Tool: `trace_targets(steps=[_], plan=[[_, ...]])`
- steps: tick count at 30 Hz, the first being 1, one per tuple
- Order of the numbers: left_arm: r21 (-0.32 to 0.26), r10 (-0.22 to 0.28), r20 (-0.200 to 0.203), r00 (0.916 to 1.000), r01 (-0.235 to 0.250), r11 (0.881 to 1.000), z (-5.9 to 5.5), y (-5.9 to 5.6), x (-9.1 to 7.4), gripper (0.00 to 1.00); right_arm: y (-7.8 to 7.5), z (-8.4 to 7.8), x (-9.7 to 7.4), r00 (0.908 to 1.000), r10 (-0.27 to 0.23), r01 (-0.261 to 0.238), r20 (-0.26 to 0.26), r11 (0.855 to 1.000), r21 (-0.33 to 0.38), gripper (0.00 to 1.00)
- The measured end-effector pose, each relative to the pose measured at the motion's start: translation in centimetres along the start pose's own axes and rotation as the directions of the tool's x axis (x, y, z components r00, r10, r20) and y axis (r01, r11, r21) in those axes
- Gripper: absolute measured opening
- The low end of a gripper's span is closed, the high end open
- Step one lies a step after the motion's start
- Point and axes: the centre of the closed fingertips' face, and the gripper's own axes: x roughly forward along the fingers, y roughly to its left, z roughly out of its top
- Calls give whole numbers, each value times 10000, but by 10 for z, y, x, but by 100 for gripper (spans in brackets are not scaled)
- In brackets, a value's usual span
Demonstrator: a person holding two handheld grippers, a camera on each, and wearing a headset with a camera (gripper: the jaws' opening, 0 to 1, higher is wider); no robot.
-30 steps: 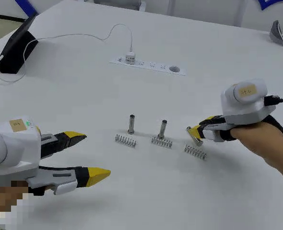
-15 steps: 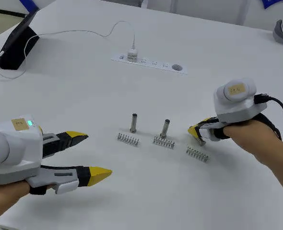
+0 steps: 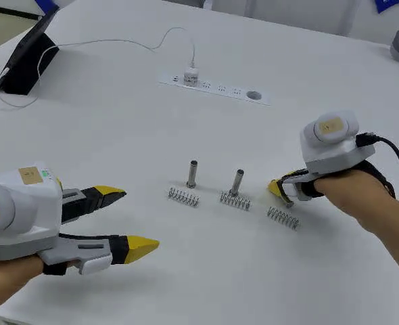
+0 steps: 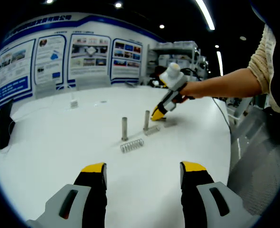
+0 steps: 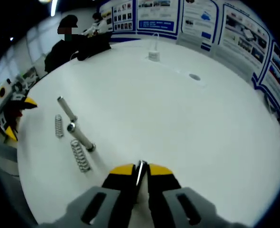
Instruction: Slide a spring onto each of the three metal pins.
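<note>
On the white worktop, well behind the pins, lies a power strip with a white charger plugged in. A black tablet leans at the far left. The left pin and middle pin stand upright, with the left spring and middle spring lying just before them. The third spring lies near the right tool, which is clamped on the third pin. The left tool is wide open, empty, well apart. The writing on the tan stickers and wall posters is too small to read.

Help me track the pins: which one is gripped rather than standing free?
The rightmost pin, clamped in the shut right gripper; the left pin and middle pin stand upright on the table, untouched.
</note>
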Motion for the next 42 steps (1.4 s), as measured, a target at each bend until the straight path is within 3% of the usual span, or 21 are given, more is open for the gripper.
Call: trace_targets(steps=[15,21,26,33,36,42], plan=[[-92,38,-38,10000,-38,10000,-3,1,0,63,3,0,2,9959,162,-135,-887,9994,312,10],[-78,19,-68,10000,-19,10000,-3,1,1,63,3,0,3,9849,114,-70,-1725,9996,259,10],[-77,55,-83,10000,-56,10000,-2,2,1,62,4,-1,4,9764,125,-189,-2156,9994,-276,10],[-38,13,-172,9999,-14,10000,-3,0,2,62,5,-3,4,9760,-175,76,-2172,9989,-463,9],[17,-12,-134,9999,13,10000,1,-1,3,62,4,-2,3,9850,-173,169,-1719,9998,-39,9],[161,-38,-44,10000,39,9999,8,-1,2,62,1,0,-3,9926,-262,291,-1189,9993,231,8]])
